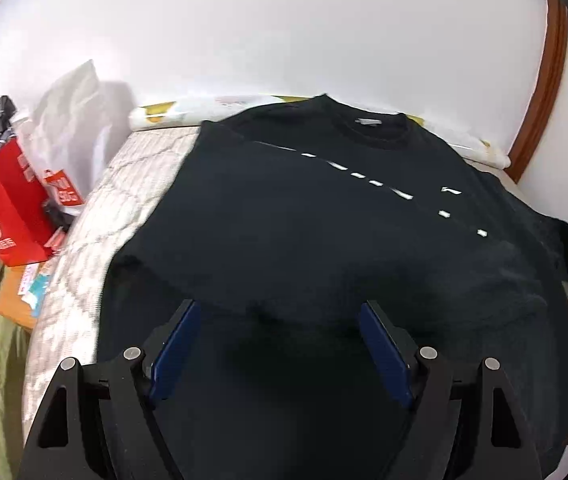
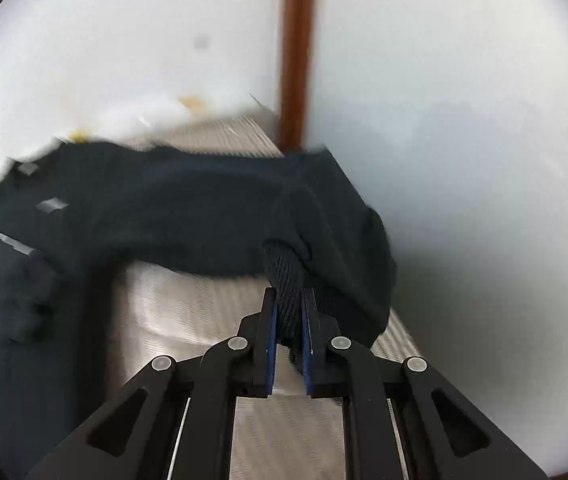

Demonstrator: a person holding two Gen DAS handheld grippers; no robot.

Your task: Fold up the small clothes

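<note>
A quilted bed (image 1: 123, 200) is carrying a black shirt (image 1: 324, 220), which is lying spread flat beneath and ahead of the left gripper (image 1: 279, 312), whose jaws are gaping wide. The right gripper (image 2: 288, 308) is pinching the shirt's ribbed cuff (image 2: 284, 272), lifting that sleeve.

The left gripper (image 1: 277, 336) is held with its two black fingers spread wide apart, the blue pads (image 1: 173, 350) facing each other across an empty gap, nothing between them. It points forward and slightly downward, low over dark fabric. The right gripper (image 2: 288, 320) has its fingers drawn close together, the blue pads (image 2: 271, 340) pressing from both sides on a ribbed dark sleeve cuff (image 2: 284, 276) that bunches up just ahead of the fingertips. Its view is blurred. Neither hand nor wrist is visible.
</note>
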